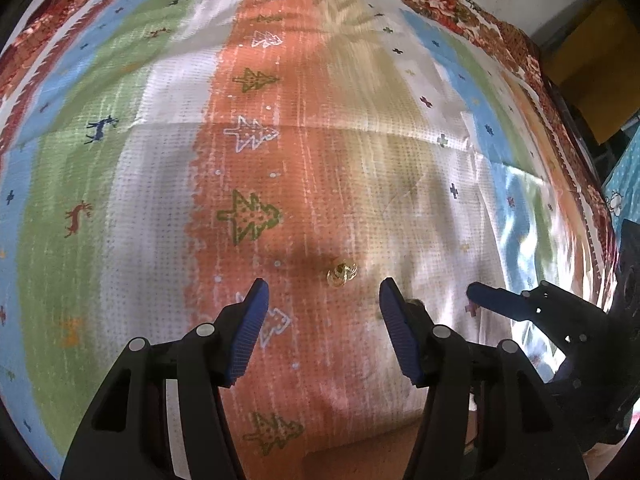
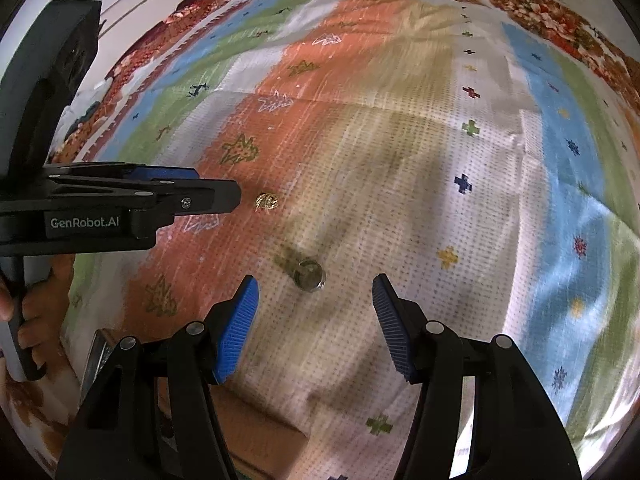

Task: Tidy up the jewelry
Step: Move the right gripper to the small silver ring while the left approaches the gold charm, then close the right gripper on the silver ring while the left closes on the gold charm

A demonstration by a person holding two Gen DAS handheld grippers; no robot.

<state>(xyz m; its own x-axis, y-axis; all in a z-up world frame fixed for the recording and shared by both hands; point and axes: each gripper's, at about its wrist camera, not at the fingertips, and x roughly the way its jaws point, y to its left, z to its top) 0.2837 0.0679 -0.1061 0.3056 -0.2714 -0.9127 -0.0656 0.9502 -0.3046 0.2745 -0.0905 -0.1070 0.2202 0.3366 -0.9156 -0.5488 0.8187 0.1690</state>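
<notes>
Patterned cloth [image 1: 152, 168] covers the whole work surface: broad stripes of blue, green, white, orange and tan, printed with small trees, deer and crosses, with a red-brown floral border [image 2: 540, 12] along the far edge. A fold line runs left to right across the middle.

Left gripper [image 1: 323, 332] hangs over the orange stripe, blue-padded fingers [image 1: 248, 336] spread wide, nothing between them. In the right wrist view the same tool [image 2: 224, 194] comes in from the left edge, seen side-on, body marked "GenRobot.AI"; a hand [image 2: 28, 320] grips its handle at lower left.

Right gripper [image 2: 316, 328] hangs over the white dotted area, fingers likewise spread, nothing held. In the left wrist view its blue fingertip [image 1: 486, 294] enters from the right, just beside the left gripper's right finger.

Gold jewelry piece [image 1: 341, 273], small and knotted-looking, lies on the cloth where orange meets tan, just beyond the left gripper's tips and slightly right of centre between them. From the right wrist view it [image 2: 266, 201] sits just off the left gripper's tip, not touching.

Small round clear item [image 2: 309, 274], glassy, lies on the cloth just beyond the right gripper's tips, between the fingers' lines, casting a dark shadow toward the far left. What it is, I cannot tell.
</notes>
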